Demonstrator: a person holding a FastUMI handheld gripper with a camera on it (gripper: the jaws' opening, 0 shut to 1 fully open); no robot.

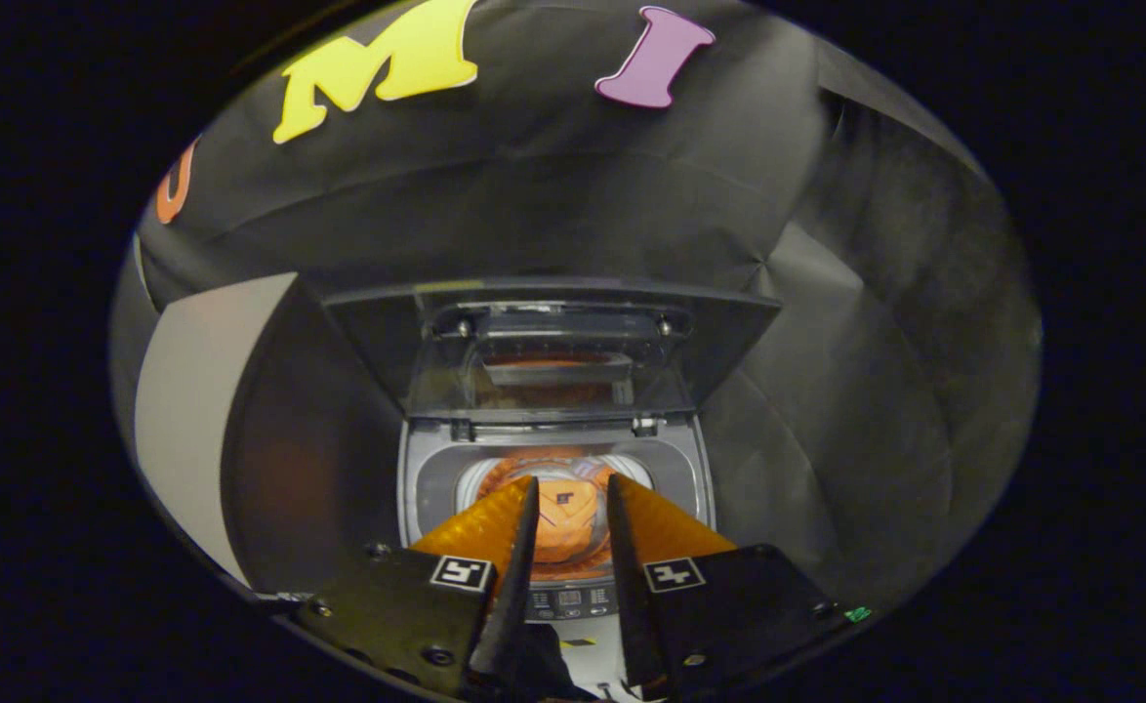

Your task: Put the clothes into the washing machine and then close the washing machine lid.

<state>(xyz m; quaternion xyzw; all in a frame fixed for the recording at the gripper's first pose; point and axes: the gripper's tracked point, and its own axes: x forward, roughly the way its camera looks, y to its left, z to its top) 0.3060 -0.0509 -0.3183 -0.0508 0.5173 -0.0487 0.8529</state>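
Observation:
A small top-loading washing machine (433,475) stands right below and ahead of me. Its clear lid (553,356) is swung up and stands upright at the back, mirroring the orange below it. An orange garment (568,517) lies bunched inside the round drum. My gripper (573,480) hovers over the drum mouth, open. The garment shows through the gap between the fingers, lower down, and neither finger presses on it. The machine's control panel (570,600) sits at the near edge, between the finger bases.
Black cloth wall (827,410) closes in behind the machine and on its right. A pale flat panel (192,420) stands to the left of the machine, with a dark board (309,459) between the two.

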